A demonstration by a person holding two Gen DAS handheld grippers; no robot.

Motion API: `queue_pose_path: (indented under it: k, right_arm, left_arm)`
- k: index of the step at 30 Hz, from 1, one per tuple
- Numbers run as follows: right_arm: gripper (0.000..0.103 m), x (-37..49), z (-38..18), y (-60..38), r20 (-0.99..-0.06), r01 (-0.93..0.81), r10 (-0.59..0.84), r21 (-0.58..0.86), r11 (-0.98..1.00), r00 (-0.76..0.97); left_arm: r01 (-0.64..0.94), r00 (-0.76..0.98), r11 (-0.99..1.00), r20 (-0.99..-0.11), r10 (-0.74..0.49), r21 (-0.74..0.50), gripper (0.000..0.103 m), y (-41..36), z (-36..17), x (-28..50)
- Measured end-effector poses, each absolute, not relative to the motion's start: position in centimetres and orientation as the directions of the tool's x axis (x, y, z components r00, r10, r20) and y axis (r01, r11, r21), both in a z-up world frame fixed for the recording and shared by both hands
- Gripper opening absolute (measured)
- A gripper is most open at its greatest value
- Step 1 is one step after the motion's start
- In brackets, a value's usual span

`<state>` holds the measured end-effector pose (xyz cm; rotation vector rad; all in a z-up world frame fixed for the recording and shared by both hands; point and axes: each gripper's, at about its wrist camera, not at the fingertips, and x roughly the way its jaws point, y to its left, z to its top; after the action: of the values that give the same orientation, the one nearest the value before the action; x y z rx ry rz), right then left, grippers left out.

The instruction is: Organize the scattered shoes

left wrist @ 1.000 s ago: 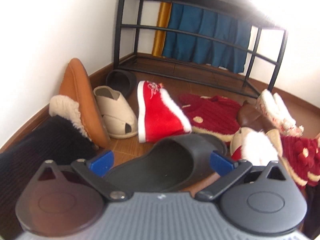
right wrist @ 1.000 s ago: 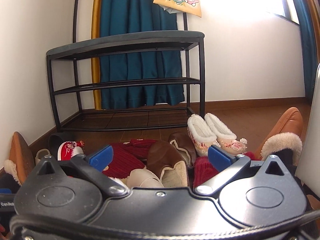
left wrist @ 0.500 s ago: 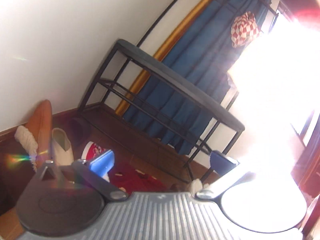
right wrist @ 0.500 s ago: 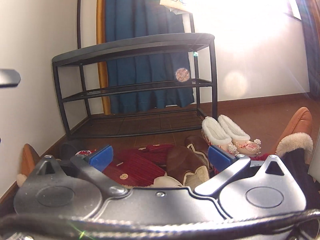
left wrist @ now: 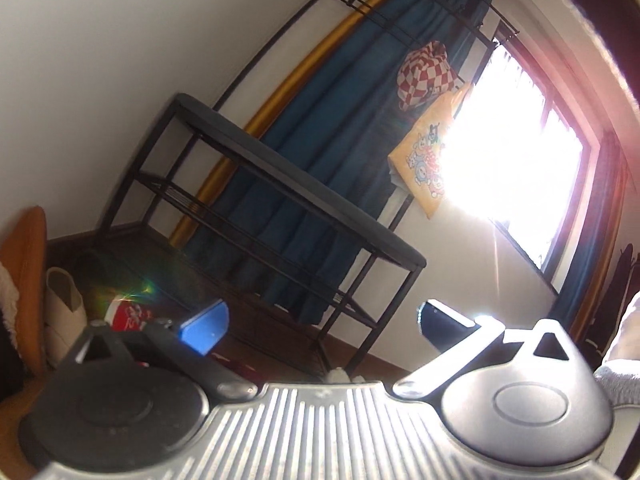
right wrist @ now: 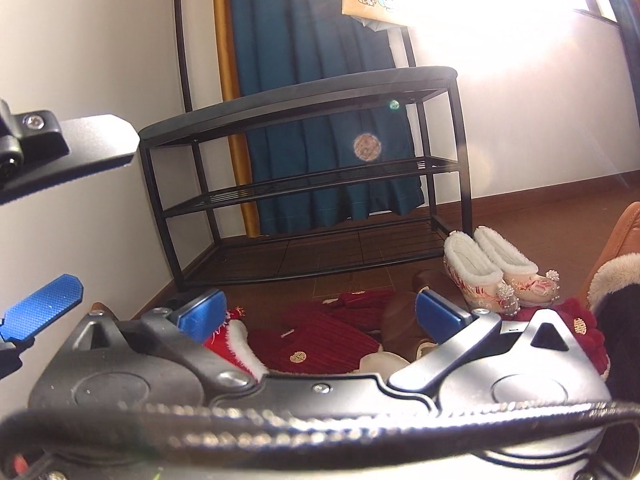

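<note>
My left gripper is open and empty, tilted up toward the black shoe rack; it also shows at the left edge of the right wrist view. My right gripper is open and empty above a heap of shoes on the floor: red knit slippers, a red fur-trimmed shoe, brown shoes and a pair of white fluffy embroidered slippers. The rack stands empty behind them. A cream shoe and an orange boot lie at the left wall.
A blue curtain hangs behind the rack with a yellow cartoon bag and a checkered bag. An orange fur-lined boot is at the right. Bright window glare fills the right side. The white wall is close on the left.
My left gripper has lifted and tilted up from the black slide sandal to face the rack and window. My right gripper has moved slightly closer to the shoe heap.
</note>
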<state>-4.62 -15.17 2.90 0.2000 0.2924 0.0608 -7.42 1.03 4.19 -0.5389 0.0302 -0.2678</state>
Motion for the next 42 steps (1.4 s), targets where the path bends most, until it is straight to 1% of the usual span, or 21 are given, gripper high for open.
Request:
queue_pose_path:
  k: [3, 5, 7, 12, 17, 20, 25, 28, 30, 32, 34, 35, 38, 42]
  right_arm:
    - [0.103, -4.6, 2.9, -14.9, -0.285, -0.044, 0.107, 0.218, 0.975, 0.952]
    - [0.103, -4.7, 2.9, -14.7, -0.288, -0.053, 0.117, 0.221, 0.974, 0.951]
    - [0.103, -4.8, 2.9, -14.4, -0.288, -0.059, 0.121, 0.215, 0.975, 0.950]
    - [0.103, -4.7, 3.0, -14.2, -0.288, -0.065, 0.123, 0.205, 0.977, 0.950]
    - [0.103, -4.8, 2.7, -13.8, -0.286, -0.072, 0.122, 0.180, 0.981, 0.950]
    - [0.103, -5.0, 2.5, -13.5, -0.273, -0.077, 0.110, 0.130, 0.989, 0.956]
    - [0.103, -5.7, 1.9, -12.5, -0.248, -0.082, 0.080, 0.005, 0.997, 0.965]
    - [0.103, -6.0, 1.2, -11.4, -0.231, -0.086, 0.059, -0.110, 0.990, 0.971]
    - [0.103, -6.1, 0.6, -10.8, -0.224, -0.086, 0.047, -0.168, 0.982, 0.973]
    - [0.103, -5.9, 0.2, -10.6, -0.227, -0.083, 0.037, -0.197, 0.977, 0.973]
    - [0.103, -5.3, -0.1, -10.9, -0.248, -0.075, 0.026, -0.190, 0.979, 0.969]
    - [0.103, -4.8, -0.2, -11.3, -0.265, -0.064, 0.017, -0.169, 0.984, 0.964]
    - [0.103, -3.3, 0.1, -13.3, -0.308, -0.024, 0.000, -0.074, 0.997, 0.951]
    - [0.103, -1.7, 1.1, -17.8, -0.342, 0.062, -0.023, 0.104, 0.993, 0.939]
  left_arm:
    - [0.263, 0.962, 0.825, 0.077, -0.260, -0.500, 0.103, 1.5, 3.9, -7.5]
    - [0.277, 0.958, 0.800, 0.085, -0.275, -0.532, 0.103, 1.9, 4.0, -8.0]
    - [0.276, 0.957, 0.788, 0.078, -0.281, -0.551, 0.103, 2.2, 3.9, -8.2]
    - [0.279, 0.958, 0.819, 0.080, -0.277, -0.501, 0.103, 2.1, 3.4, -8.7]
    - [0.267, 0.960, 0.821, 0.062, -0.274, -0.504, 0.103, 2.8, 3.3, -8.8]
    - [0.258, 0.960, 0.802, 0.052, -0.274, -0.538, 0.103, 3.6, 3.9, -8.5]
    - [0.205, 0.974, 0.768, 0.052, -0.220, -0.607, 0.103, 5.1, 6.0, -8.2]
    - [0.215, 0.975, 0.772, 0.091, -0.202, -0.598, 0.103, 5.4, 7.9, -8.6]
    - [0.260, 0.965, 0.764, 0.138, -0.221, -0.590, 0.103, 5.5, 9.0, -9.3]
    - [0.330, 0.944, 0.746, 0.187, -0.273, -0.578, 0.103, 5.4, 9.9, -10.1]
    - [0.405, 0.914, 0.731, 0.225, -0.338, -0.549, 0.103, 5.1, 10.5, -11.0]
    - [0.457, 0.889, 0.724, 0.242, -0.389, -0.517, 0.103, 4.8, 10.9, -11.6]
    - [0.544, 0.839, 0.720, 0.250, -0.483, -0.432, 0.103, 4.1, 11.1, -12.9]
    - [0.528, 0.849, 0.771, 0.213, -0.483, -0.357, 0.103, 4.6, 9.0, -13.6]
